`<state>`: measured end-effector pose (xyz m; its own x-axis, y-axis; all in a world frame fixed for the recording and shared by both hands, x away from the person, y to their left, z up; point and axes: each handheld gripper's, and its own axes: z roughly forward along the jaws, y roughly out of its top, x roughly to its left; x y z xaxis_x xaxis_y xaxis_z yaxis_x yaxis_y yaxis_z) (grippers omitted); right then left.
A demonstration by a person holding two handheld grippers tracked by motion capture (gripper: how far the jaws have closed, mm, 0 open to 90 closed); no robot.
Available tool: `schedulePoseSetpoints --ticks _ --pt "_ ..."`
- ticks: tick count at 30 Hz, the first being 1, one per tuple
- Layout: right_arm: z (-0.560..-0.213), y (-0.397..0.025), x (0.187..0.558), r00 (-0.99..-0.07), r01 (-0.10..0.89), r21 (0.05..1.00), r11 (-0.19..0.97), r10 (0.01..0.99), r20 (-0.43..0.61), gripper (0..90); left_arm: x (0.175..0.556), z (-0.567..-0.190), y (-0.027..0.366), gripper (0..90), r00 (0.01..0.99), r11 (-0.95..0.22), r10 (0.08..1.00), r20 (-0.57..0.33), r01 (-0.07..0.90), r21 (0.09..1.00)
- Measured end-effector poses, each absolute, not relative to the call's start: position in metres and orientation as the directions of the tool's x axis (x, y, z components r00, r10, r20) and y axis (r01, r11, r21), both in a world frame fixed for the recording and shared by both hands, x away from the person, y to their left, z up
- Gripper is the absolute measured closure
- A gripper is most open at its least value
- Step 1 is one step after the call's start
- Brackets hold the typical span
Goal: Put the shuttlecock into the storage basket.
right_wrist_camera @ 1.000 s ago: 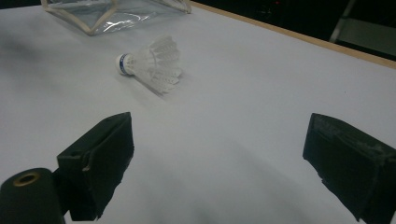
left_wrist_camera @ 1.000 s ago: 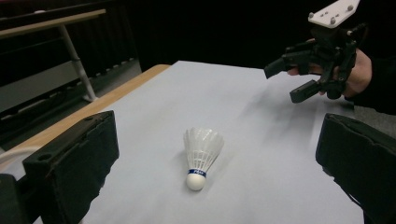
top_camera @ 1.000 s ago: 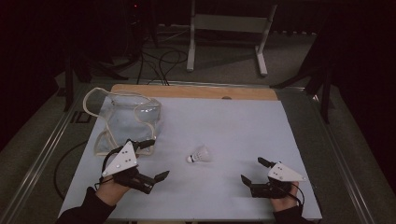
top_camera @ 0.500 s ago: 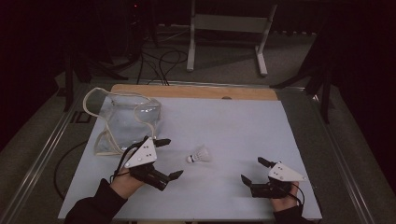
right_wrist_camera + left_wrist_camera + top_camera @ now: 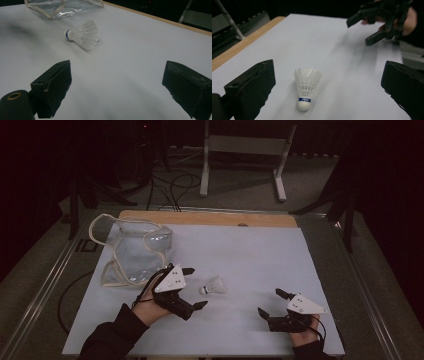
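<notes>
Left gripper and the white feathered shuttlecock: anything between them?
Nothing. In the left gripper view the white feathered shuttlecock lies on bare white tabletop ahead of the open left gripper; the high view shows the same gap.

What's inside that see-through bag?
The clear bag looks empty; through its plastic only the white table shows. Its crumpled folds and glare could hide something small. The shuttlecock lies outside, on the table.

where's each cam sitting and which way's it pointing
High view: above the person's side of the table, looking forward and down; both forearms, left claw and right claw show.
Left gripper view: rides the left claw, facing the shuttlecock; its jaws and the other hand show.
Right gripper view: rides the right claw, facing the clear bag; its jaws show.
Shared: the shuttlecock lies in all three.
</notes>
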<state>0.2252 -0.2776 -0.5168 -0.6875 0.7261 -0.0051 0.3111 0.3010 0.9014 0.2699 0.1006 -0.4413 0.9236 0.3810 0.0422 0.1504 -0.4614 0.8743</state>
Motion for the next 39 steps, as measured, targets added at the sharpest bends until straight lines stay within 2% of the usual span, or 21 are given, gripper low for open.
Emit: schedulePoseSetpoints --ticks 7,23,39 --pt "-0.517 -0.278 0.225 -0.690 0.310 0.902 0.300 0.724 -0.004 8.6 0.281 -0.450 0.090 0.3 0.937 -0.484 0.349 0.031 0.152 0.862" --pt "-0.517 -0.278 0.225 -0.691 0.306 0.903 0.300 0.722 -0.006 8.6 0.302 -0.474 0.076 0.5 0.938 -0.555 0.346 0.019 0.188 0.810" --pt "-0.517 -0.277 0.225 -0.694 0.308 0.903 0.299 0.720 -0.002 8.7 0.320 -0.504 0.068 1.5 0.941 -0.660 0.337 -0.006 0.241 0.711"
